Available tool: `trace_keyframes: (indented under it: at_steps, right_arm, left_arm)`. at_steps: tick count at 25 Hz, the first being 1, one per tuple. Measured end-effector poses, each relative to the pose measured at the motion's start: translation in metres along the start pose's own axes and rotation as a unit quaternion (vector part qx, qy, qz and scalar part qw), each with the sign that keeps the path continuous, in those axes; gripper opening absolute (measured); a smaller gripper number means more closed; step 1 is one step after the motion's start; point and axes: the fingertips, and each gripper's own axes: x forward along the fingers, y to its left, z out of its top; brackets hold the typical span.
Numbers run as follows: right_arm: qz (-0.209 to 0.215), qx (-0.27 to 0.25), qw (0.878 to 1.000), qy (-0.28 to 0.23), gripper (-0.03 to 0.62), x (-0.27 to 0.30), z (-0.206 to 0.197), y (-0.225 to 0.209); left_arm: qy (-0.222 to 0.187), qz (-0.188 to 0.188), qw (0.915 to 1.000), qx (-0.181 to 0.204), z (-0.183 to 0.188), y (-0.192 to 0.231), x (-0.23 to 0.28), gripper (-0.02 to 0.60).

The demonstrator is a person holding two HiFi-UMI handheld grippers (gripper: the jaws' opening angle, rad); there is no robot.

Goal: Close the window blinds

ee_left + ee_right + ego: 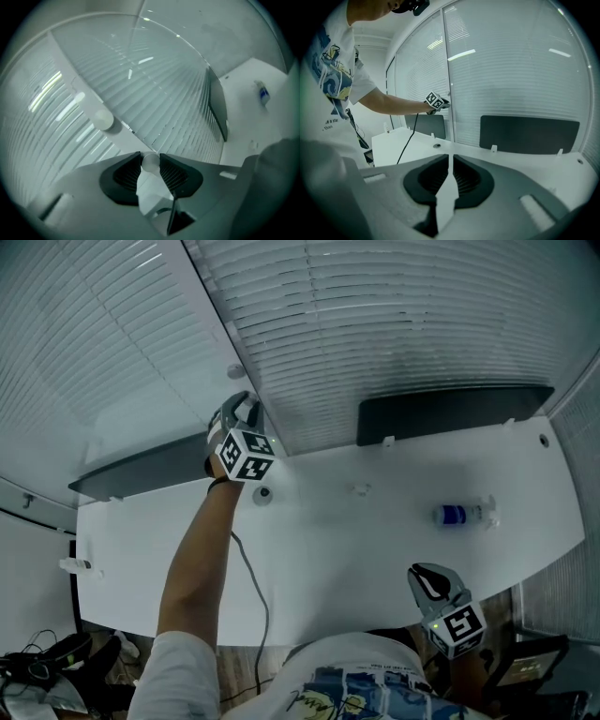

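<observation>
White slatted blinds (pixel 394 324) (pixel 159 103) (pixel 511 70) cover the windows behind the desk, and their slats look turned almost flat. My left gripper (pixel 246 409) (pixel 150 163) reaches up to the frame post between two windows. It is shut on the clear rounded end of the blind wand (pixel 150 161), which the two pads squeeze. The right gripper view shows this gripper (pixel 436 102) at the post too. My right gripper (pixel 427 579) (pixel 450 161) hangs low by the desk's near edge, shut, with nothing in it.
A white desk (pixel 356 549) runs under the windows, with two dark panels (pixel 450 412) (pixel 141 468) at its back. A small bottle with a blue label (pixel 459 515) lies on its right part. A round knob (pixel 234 372) (pixel 104 119) sticks out of the post. A cable (pixel 253 577) trails across the desk.
</observation>
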Motion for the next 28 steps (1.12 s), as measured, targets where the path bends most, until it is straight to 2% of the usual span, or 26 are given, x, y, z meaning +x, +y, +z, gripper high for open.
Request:
trace_keyframes:
  at_steps: [3,6,9,11,14,16,17,18,19,21,23,28]
  right_arm:
    - [0.000,0.001,1.000,0.003,0.020,0.000,0.001,0.000]
    - [-0.001,0.001,1.000,0.002,0.020,0.002,0.002,0.000]
    - [-0.002,0.002,1.000,0.003,0.020,0.003,0.003,-0.001]
    - [-0.003,0.000,1.000,0.004,0.020,0.002,0.003,-0.001]
    - [-0.002,-0.003,1.000,0.002,0.020,-0.001,-0.002,-0.001]
    - [-0.001,-0.003,1.000,0.001,0.020,0.001,-0.001,0.000]
    - [0.000,-0.003,1.000,0.001,0.020,0.001,0.000,0.000]
    - [0.001,-0.003,1.000,0.001,0.020,0.002,0.002,0.000]
    - [0.002,-0.003,1.000,0.001,0.020,0.002,0.003,0.000]
    - [0.000,-0.002,1.000,-0.001,0.020,0.002,0.003,0.000]
    - [-0.001,0.000,1.000,0.001,0.020,0.000,0.001,-0.001]
    - [-0.006,0.000,1.000,0.007,0.020,0.001,-0.001,-0.002]
  left_arm:
    - [-0.004,-0.003,0.9928,-0.120,0.000,0.005,-0.002,0.127]
    - [-0.011,0.005,0.9736,-0.228,-0.002,0.010,-0.003,0.127]
    - [-0.018,0.011,0.9501,-0.311,-0.004,0.014,-0.003,0.127]
    - [-0.021,0.003,0.9281,-0.372,-0.006,0.015,-0.005,0.126]
    - [-0.028,-0.016,0.8841,-0.466,-0.006,0.015,-0.009,0.127]
    - [-0.035,-0.030,0.8555,-0.516,-0.008,0.014,-0.008,0.126]
    - [-0.037,-0.034,0.8463,-0.530,-0.009,0.015,-0.007,0.126]
    - [-0.036,-0.034,0.8452,-0.532,-0.009,0.015,-0.006,0.127]
    - [-0.034,-0.030,0.8538,-0.519,-0.008,0.016,-0.007,0.127]
    - [-0.028,-0.014,0.8859,-0.463,-0.006,0.017,-0.009,0.129]
    - [-0.025,-0.004,0.9114,-0.411,-0.004,0.016,-0.010,0.130]
    - [-0.021,0.008,0.9466,-0.322,-0.007,0.017,-0.007,0.145]
